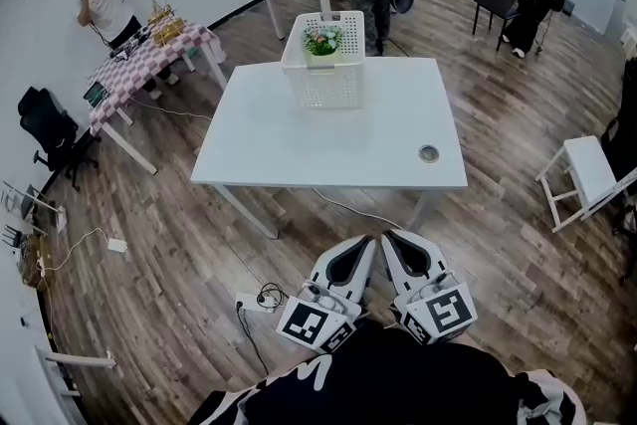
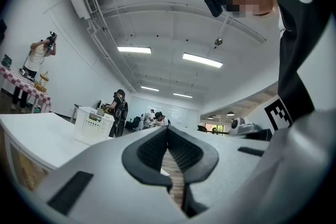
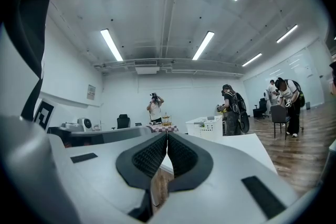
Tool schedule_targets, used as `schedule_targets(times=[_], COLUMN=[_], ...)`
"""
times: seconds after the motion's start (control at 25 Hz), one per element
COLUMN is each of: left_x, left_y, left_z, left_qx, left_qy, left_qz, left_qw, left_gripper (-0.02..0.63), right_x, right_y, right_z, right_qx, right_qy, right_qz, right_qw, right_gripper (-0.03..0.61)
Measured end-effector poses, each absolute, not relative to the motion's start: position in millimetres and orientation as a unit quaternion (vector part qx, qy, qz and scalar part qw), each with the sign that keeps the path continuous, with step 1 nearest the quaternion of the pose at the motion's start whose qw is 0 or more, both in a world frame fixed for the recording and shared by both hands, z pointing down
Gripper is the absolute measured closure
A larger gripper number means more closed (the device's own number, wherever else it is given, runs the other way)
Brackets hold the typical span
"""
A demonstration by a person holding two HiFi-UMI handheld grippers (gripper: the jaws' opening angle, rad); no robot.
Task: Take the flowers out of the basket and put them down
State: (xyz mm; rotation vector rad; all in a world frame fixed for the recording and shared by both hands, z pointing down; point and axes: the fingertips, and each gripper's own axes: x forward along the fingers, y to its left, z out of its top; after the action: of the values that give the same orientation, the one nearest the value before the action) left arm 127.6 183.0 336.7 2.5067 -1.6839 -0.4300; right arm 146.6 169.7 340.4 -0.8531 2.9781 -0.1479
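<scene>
**Both grippers empty and far from the basket: the risks lie in the reach**

The left gripper (image 1: 366, 242) and the right gripper (image 1: 391, 238) hang close to the person's body, well short of the white table (image 1: 328, 154). Each has its jaws pressed together at the tips, with nothing between them. The flowers (image 1: 321, 40) sit inside the white lattice basket (image 1: 323, 85), which stands at the table's far edge.

The basket looks light, so a one-handed pull on the flowers may well drag or tip it, or nudge it off that far edge. Stems or leaves could also catch in the lattice. Bracing the basket with the other gripper would likely help.

Only the tops of the flowers show above the rim. Whether they stand in a pot or lie loose cannot be told. Both gripper views show the basket small and distant, and a small round object (image 1: 429, 153) on the table is too small to identify
</scene>
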Motion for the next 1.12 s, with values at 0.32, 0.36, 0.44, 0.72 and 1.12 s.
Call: schedule_targets(times=[0.32, 0.36, 0.44, 0.72, 1.12], left_x=[77.1, 72.8, 66.2, 58.2, 44.5], left_y=[141.5, 138.0, 132.5, 121.1, 118.2], left_z=[338.7, 339.5, 343.6, 349.2, 353.7], left_qx=[0.820, 0.821, 0.824, 0.824, 0.825], left_qy=[-0.554, -0.553, -0.550, -0.547, -0.545], left_qz=[-0.133, -0.132, -0.126, -0.132, -0.131], left_qw=[0.047, 0.047, 0.050, 0.063, 0.074], left_gripper=[0.609, 0.609, 0.609, 0.609, 0.609], right_x=[96.1, 92.0, 86.3, 73.9, 62.8], right_y=[127.3, 124.0, 118.7, 108.4, 107.9], right_z=[340.0, 340.5, 344.0, 354.3, 348.3], right_qx=[-0.276, -0.277, -0.281, -0.278, -0.276], right_qy=[0.959, 0.959, 0.958, 0.958, 0.959], right_qz=[-0.053, -0.053, -0.057, -0.067, -0.056], right_qw=[0.028, 0.030, 0.031, 0.016, 0.014], right_gripper=[0.560, 0.560, 0.560, 0.560, 0.560])
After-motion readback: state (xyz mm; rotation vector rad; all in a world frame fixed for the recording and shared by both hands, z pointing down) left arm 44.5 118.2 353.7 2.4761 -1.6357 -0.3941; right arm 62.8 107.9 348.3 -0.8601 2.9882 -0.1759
